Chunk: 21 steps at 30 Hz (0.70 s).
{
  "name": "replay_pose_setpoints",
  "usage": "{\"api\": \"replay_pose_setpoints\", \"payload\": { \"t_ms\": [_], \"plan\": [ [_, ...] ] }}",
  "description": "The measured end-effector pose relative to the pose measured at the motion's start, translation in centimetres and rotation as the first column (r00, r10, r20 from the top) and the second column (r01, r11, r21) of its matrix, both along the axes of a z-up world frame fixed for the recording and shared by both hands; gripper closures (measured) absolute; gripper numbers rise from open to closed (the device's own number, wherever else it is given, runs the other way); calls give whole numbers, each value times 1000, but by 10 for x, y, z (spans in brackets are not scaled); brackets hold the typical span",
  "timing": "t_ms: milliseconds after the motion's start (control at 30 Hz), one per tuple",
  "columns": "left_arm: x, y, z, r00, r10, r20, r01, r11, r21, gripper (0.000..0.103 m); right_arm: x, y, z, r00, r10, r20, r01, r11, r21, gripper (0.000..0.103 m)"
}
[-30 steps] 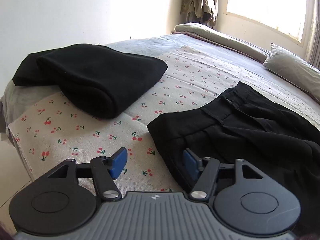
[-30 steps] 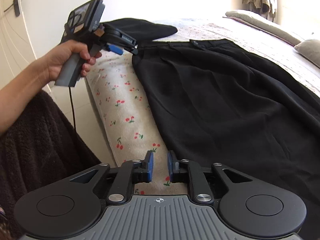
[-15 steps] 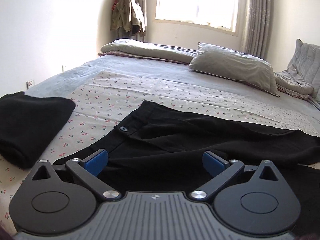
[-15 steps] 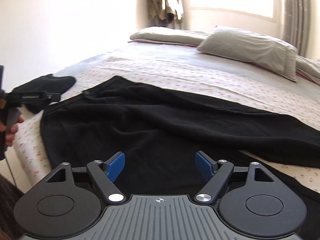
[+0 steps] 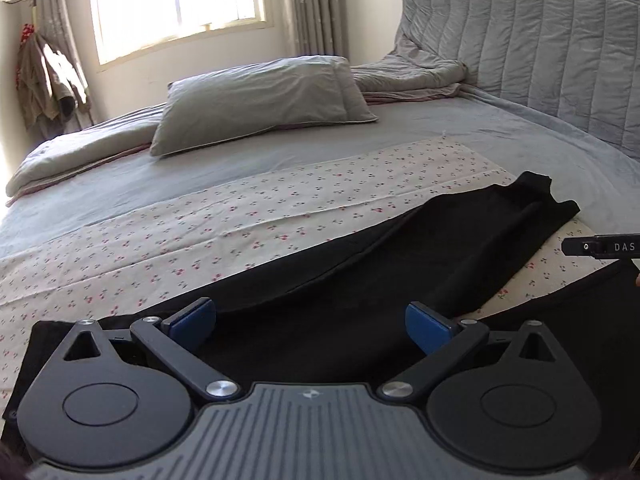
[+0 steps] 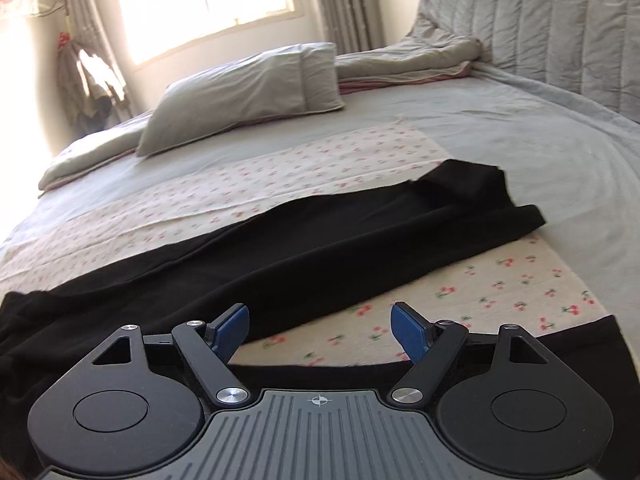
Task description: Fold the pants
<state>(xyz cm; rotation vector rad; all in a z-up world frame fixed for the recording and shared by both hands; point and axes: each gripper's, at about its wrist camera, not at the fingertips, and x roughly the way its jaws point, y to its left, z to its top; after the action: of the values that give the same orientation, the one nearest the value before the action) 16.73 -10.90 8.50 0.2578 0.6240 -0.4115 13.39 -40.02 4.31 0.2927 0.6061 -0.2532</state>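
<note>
The black fabric pants (image 6: 320, 248) lie unfolded, legs apart, along the bed's near edge. The left claw (image 5: 312, 322) and right claw (image 6: 320, 326) have just opened, holding nothing; every fold remains.

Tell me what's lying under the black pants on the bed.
The black pants lie on a cherry-print cloth, which shows between the legs and beyond them. That cloth is spread over the grey bedsheet. What is directly beneath the pants' fabric is covered.
</note>
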Motion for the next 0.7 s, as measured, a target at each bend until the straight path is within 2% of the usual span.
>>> {"api": "replay_pose_setpoints", "payload": {
  "t_ms": [67,167,267,433,500,567,700],
  "plan": [
    [16,-41,-8,997,-81,2,81,996,29,0,1,-32,-5,996,-80,30,79,997,13,24],
    [42,-107,-26,981,-195,3,194,976,103,0,0,-71,-15,984,-171,52,165,981,103,25],
    [66,-160,-42,957,-291,-20,291,950,115,0,0,-106,-24,968,-242,61,227,957,182,29],
    [96,-244,-67,879,-475,35,465,871,160,1,3,-136,-47,963,-259,81,241,953,182,45],
    [107,-270,-79,855,-518,36,506,846,166,5,6,-147,-58,960,-265,95,242,949,202,50],
    [119,-292,-89,837,-546,28,535,828,171,12,10,-160,-70,951,-287,112,251,932,261,54],
    [136,-321,-104,817,-576,31,563,808,172,18,17,-178,-91,928,-338,155,272,902,335,62]
  ]
}}
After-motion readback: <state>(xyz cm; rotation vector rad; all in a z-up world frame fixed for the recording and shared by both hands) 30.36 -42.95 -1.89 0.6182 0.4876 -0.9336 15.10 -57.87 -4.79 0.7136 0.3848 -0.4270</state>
